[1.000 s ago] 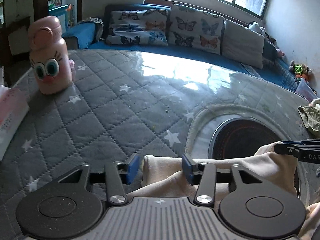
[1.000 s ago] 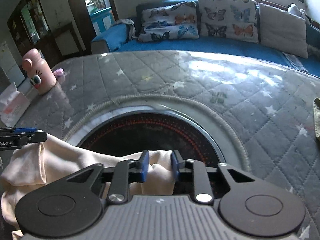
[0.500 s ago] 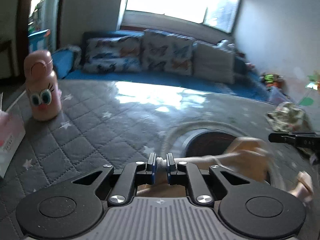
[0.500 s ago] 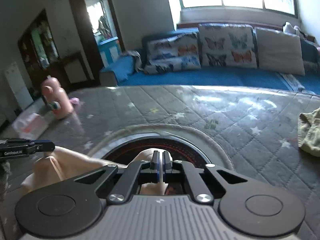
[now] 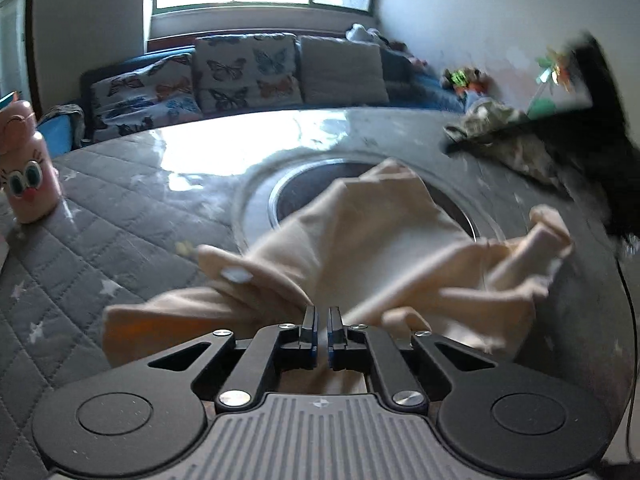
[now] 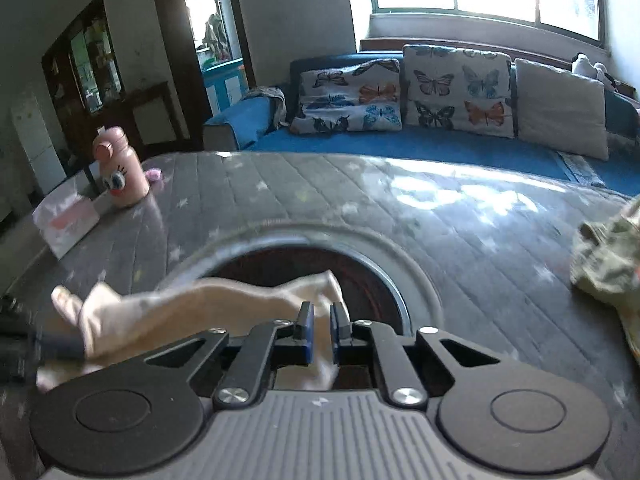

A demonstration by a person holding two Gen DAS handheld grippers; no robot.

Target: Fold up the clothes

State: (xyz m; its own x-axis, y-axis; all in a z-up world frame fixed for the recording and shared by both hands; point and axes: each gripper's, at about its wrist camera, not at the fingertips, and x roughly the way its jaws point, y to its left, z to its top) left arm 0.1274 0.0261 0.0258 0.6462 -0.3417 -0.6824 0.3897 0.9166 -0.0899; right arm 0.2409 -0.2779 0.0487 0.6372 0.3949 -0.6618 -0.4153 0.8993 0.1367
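Cream garment (image 5: pixel 384 240) has lifted off the table, both tongs clamping it.

A crumpled cream garment (image 5: pixel 384 248) hangs bunched and stretched above the grey quilted table's round opening.

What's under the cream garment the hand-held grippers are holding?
Under the cream garment lie a dark round inset with a pale ring and the grey quilted cover. The cloth hides the inset's near part, so anything lying there cannot be seen.
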